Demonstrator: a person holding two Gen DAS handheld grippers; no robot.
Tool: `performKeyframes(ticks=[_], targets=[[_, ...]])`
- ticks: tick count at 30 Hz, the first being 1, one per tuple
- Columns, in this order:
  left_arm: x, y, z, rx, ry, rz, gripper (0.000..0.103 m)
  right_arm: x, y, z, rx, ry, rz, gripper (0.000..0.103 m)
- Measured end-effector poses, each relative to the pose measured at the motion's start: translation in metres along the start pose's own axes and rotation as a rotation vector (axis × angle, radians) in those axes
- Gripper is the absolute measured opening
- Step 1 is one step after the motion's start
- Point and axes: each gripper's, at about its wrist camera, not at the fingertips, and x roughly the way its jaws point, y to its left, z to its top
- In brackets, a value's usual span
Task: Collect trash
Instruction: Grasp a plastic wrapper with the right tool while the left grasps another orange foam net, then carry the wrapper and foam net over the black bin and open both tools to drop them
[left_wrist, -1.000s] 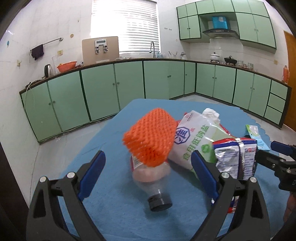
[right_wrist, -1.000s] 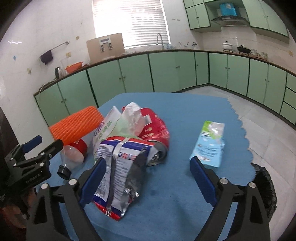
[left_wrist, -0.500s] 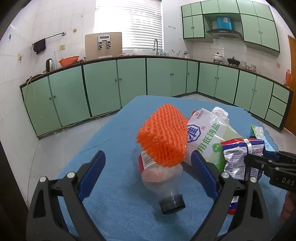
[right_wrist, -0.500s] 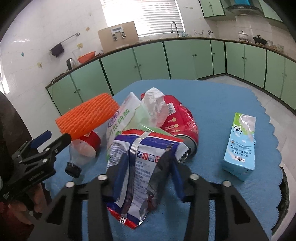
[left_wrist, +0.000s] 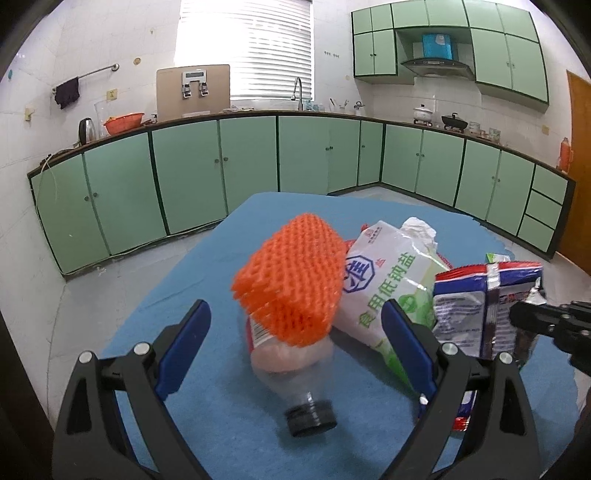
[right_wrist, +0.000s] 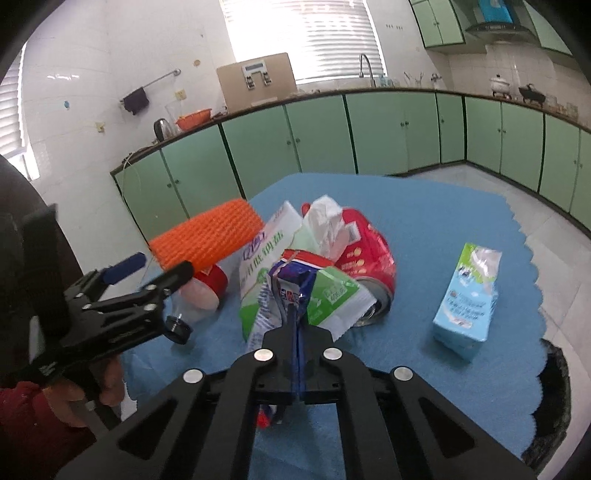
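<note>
A pile of trash lies on the blue table mat (right_wrist: 424, 229). My right gripper (right_wrist: 297, 314) is shut on a crumpled blue, red and silver snack packet (right_wrist: 282, 286), pinched at its near edge. In the left wrist view the same packet (left_wrist: 480, 306) hangs from the right gripper (left_wrist: 526, 315). My left gripper (left_wrist: 293, 343) stands open around a clear plastic bottle (left_wrist: 295, 362) with a black cap, not touching it. An orange foam net (left_wrist: 291, 284) rests on that bottle. Behind are a white and green salt bag (left_wrist: 388, 291) and a crushed red can (right_wrist: 364, 251).
A light blue milk carton (right_wrist: 467, 297) lies apart on the mat's right side. A black bag (right_wrist: 550, 398) hangs at the mat's right edge. A person's hand (right_wrist: 74, 395) holds the left gripper (right_wrist: 155, 271). Green kitchen cabinets (left_wrist: 251, 162) ring the room.
The right gripper's jaws went from wide open to shut on the snack packet, crumpling it and raising it slightly. The left gripper stays open around the bottle.
</note>
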Motion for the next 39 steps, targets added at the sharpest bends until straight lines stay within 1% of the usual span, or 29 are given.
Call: performKeyframes(ticks=[5,6,7,8,10,11,13,15,16,20,24,26,30,34,39], targets=[[0.014,-0.006,0.005,0.013,0.001,0.015,0.090,-0.012,-0.005,0.003,0.001,-0.019,-0.017,0.001],[0.016,-0.006,0.006,0.013,0.004,0.012,0.086,-0.013,-0.007,0.003,0.004,-0.021,-0.020,0.001],[0.020,-0.006,0.007,0.011,0.014,0.008,0.074,-0.013,-0.008,0.003,0.008,-0.022,-0.024,0.001],[0.024,-0.006,0.008,0.008,0.028,0.001,0.069,-0.013,-0.009,0.002,0.011,-0.022,-0.026,0.001],[0.030,-0.004,0.008,-0.014,0.053,-0.018,0.052,-0.014,-0.012,0.003,0.017,-0.022,-0.030,0.001],[0.033,-0.003,0.008,-0.028,0.064,-0.024,0.047,-0.014,-0.012,0.002,0.017,-0.021,-0.030,0.001],[0.034,-0.001,0.007,-0.045,0.064,-0.018,0.028,-0.014,-0.012,0.003,0.016,-0.023,-0.030,0.001],[0.033,0.000,0.007,-0.051,0.065,-0.020,0.013,-0.014,-0.013,0.003,0.016,-0.021,-0.031,0.001],[0.031,0.001,0.008,-0.056,0.057,-0.016,0.011,-0.014,-0.013,0.003,0.018,-0.022,-0.030,0.001],[0.021,0.003,0.012,-0.071,0.021,-0.010,0.010,-0.018,-0.014,0.004,0.020,-0.033,-0.033,0.001],[0.008,-0.004,0.018,-0.070,-0.015,-0.021,0.010,-0.028,-0.016,0.009,0.020,-0.059,-0.041,0.001],[0.000,-0.009,0.024,-0.058,-0.040,-0.033,0.010,-0.034,-0.016,0.012,0.020,-0.075,-0.049,0.001],[-0.012,-0.017,0.033,-0.035,-0.077,-0.081,0.010,-0.047,-0.017,0.019,0.017,-0.107,-0.065,0.001],[-0.028,-0.042,0.041,0.002,-0.113,-0.132,0.010,-0.060,-0.021,0.023,0.019,-0.134,-0.093,0.001],[-0.042,-0.078,0.036,0.060,-0.142,-0.175,0.010,-0.080,-0.033,0.023,0.035,-0.156,-0.139,0.000]])
